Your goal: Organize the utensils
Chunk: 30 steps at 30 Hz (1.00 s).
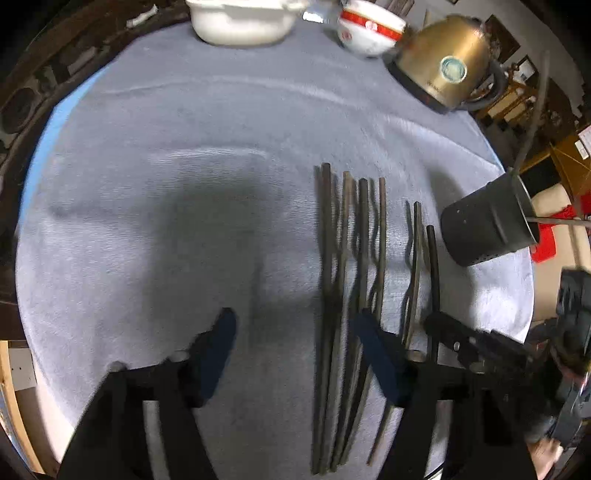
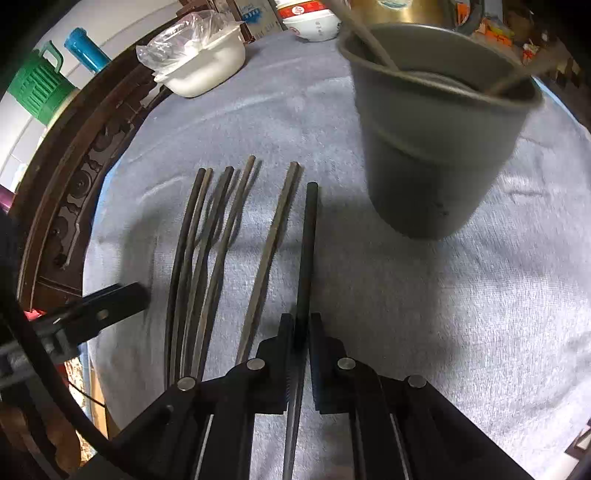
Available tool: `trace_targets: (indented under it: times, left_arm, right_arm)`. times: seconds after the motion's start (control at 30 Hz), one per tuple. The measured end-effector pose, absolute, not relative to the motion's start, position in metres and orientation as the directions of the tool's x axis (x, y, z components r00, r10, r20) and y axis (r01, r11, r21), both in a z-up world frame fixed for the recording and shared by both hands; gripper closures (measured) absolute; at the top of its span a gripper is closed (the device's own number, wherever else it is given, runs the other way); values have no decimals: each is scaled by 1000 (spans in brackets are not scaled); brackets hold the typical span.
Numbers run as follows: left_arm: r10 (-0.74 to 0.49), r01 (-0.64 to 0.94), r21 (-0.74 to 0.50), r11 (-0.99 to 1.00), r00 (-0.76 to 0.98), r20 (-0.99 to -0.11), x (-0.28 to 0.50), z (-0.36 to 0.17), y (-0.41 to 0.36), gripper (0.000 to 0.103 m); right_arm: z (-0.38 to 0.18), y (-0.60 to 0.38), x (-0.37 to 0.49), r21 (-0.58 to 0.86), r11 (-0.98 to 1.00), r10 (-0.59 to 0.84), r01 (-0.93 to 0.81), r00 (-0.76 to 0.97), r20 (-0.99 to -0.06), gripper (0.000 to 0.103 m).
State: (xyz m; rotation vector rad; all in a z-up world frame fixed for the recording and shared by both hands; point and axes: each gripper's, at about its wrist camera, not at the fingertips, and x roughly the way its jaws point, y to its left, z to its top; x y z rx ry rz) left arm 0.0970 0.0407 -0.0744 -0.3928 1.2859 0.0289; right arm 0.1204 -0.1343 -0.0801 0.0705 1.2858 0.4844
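One dark chopstick (image 2: 308, 243) is pinched right now in the right gripper (image 2: 302, 328), jaws closed tight on its shaft, the rod running forward between the fingers with its blunt end pointing toward the holder. It sits at the right edge of the row, just beside a paler chopstick (image 2: 275, 236) lying flat on the cloth. Further left, the loose chopsticks (image 2: 207, 251) lie bunched side by side, some overlapping, ends fanned out. Up ahead and to the right stands the grey utensil holder (image 2: 432, 147), upright on the cloth, and there are already a couple of thin sticks leaning inside against its rim.

Over to the left gripper (image 1: 295, 325): spread wide, nothing between its blue-padded fingers (image 1: 221, 343), hovering low over the cloth with the right-hand finger above the near part of the bunch. From the left wrist view the right gripper (image 1: 439, 328) shows at the right edge, clamped on that outermost stick.

All of it sits on a pale grey towel (image 1: 184, 147). At the far edge: a white container (image 1: 240, 26), a red-and-white bowl (image 1: 369, 29) and a brass-coloured kettle (image 1: 443, 62)
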Motion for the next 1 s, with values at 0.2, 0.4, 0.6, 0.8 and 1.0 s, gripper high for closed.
trace_targets:
  times: [0.2,0.4,0.6,0.8,1.0]
  left_arm:
    - [-209,-265,-250,931,174,-962,120,-86,35,66]
    - [-237,-254,-263,931,129,-963,125,-87,39,93]
    - [-233,-231,-241,942,62,-970,111,-89,52,97]
    - [-260,-288,-257,922,29,-965,120,-89,69,82]
    - [-191,-216,-192,957,25,-981,125,-88,56,93]
  right_arm:
    - [-82,-143,118,336,886,408,-319,195,-892,93]
    - [-84,-150,118,361,874,434,-324,191,-881,93]
    - [-82,-154,116,348,867,423,-357,158,-892,94]
    - [-81,-148,126,332,868,386,-369,81,-919,91]
    - [-78,-129,138,245,879,287,-408,42,-957,91]
